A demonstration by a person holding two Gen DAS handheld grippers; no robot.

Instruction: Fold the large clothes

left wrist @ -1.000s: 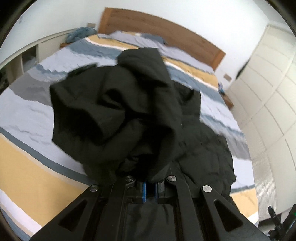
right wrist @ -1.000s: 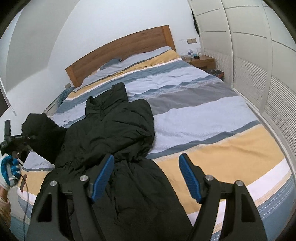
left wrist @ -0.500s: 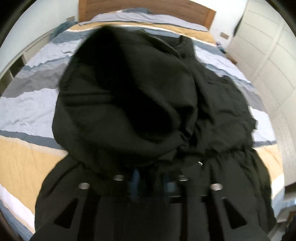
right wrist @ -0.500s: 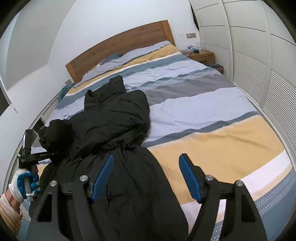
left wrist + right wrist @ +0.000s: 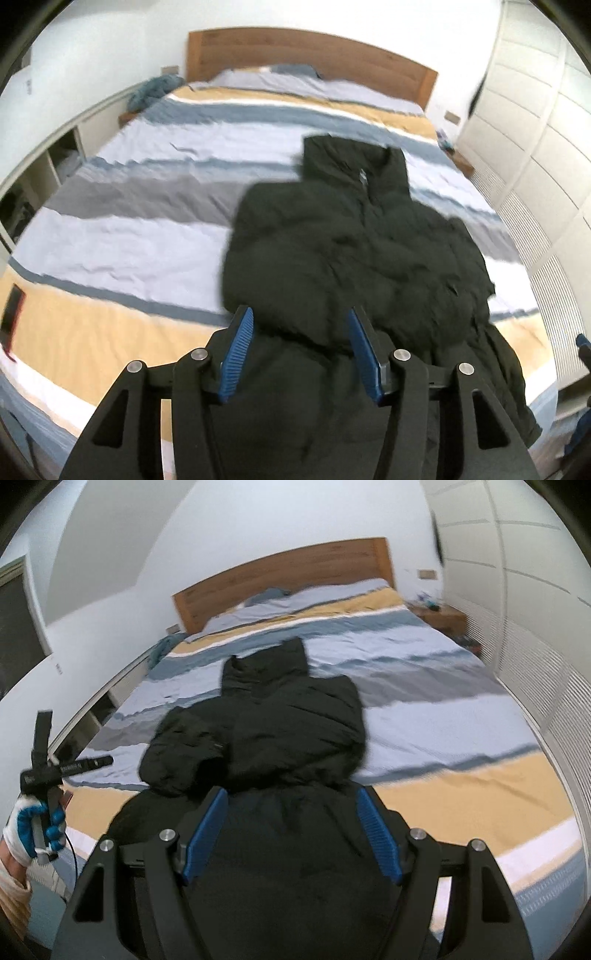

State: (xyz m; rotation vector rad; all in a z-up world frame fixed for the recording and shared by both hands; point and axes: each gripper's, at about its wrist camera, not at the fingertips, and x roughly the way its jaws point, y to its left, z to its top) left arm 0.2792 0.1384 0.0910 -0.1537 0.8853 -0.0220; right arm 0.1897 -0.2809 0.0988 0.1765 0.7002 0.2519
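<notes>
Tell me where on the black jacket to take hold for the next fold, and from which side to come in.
Probably the bottom hem of the black jacket, from the foot of the bed. Both sleeves already lie folded across the chest, collar toward the headboard, so the long lower half remains. Right tongs hover open over it; left tongs are opening, nothing between them.

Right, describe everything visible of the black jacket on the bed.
The black puffy quilted jacket lies lengthwise on the striped blue, grey and yellow duvet, collar towards the wooden headboard. A stand-up collar and a front zip show. Both sleeves are folded in over the chest in bulky rounded folds; the hem end spreads towards the foot of the bed. Only the bedding touches it; neither gripper's jaws grip it.
</notes>
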